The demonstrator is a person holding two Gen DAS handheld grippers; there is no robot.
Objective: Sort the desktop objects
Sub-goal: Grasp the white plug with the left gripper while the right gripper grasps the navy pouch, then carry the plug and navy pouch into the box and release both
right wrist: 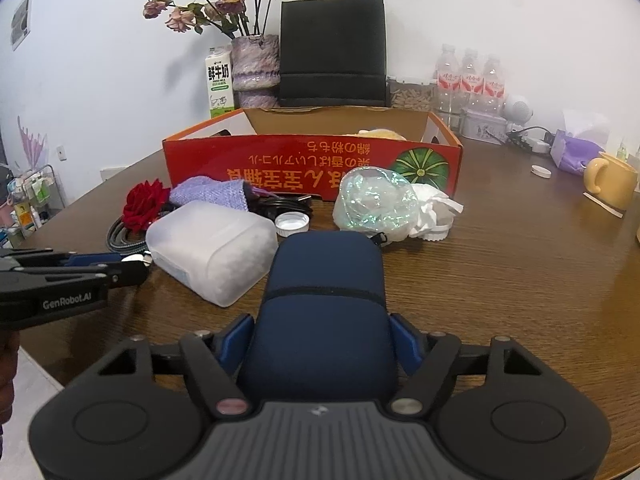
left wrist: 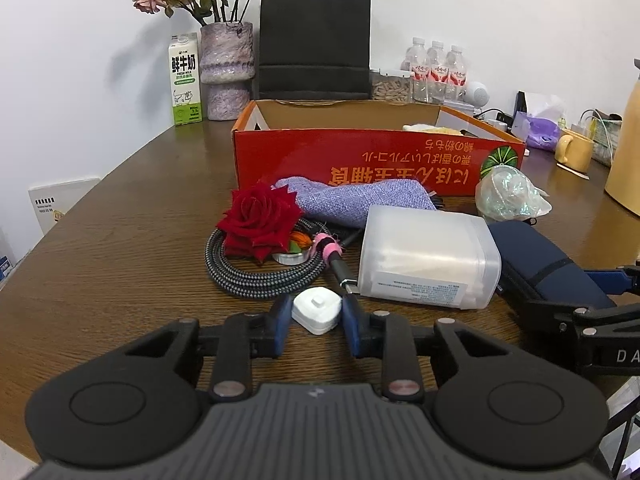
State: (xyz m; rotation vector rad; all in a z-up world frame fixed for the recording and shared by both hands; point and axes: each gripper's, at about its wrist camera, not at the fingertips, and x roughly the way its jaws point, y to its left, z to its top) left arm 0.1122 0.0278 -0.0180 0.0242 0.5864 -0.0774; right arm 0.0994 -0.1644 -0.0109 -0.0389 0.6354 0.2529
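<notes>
Left gripper (left wrist: pixel 316 316) clamps a white plug (left wrist: pixel 317 314); right gripper (right wrist: pixel 323 338) grips the navy case (right wrist: pixel 325 304), both before the red box (right wrist: pixel 312 168); "GenRobot.AI" marks the left gripper

Glossy wood-grain table (right wrist: pixel 500 264), frosted plastic tub (right wrist: pixel 212 248), matt navy cloth case (right wrist: pixel 324 276) (soft-looking), braided cable (left wrist: pixel 256 280), printed cardboard box (left wrist: pixel 376 156).

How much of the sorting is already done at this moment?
Little looks done: the red box shows only something pale yellow inside. In hand: the left hand-held gripper brackets the white plug, and the right hand-held gripper brackets the navy case. Left on the table: rose, cable, purple cloth, translucent container, shiny bag.
</notes>
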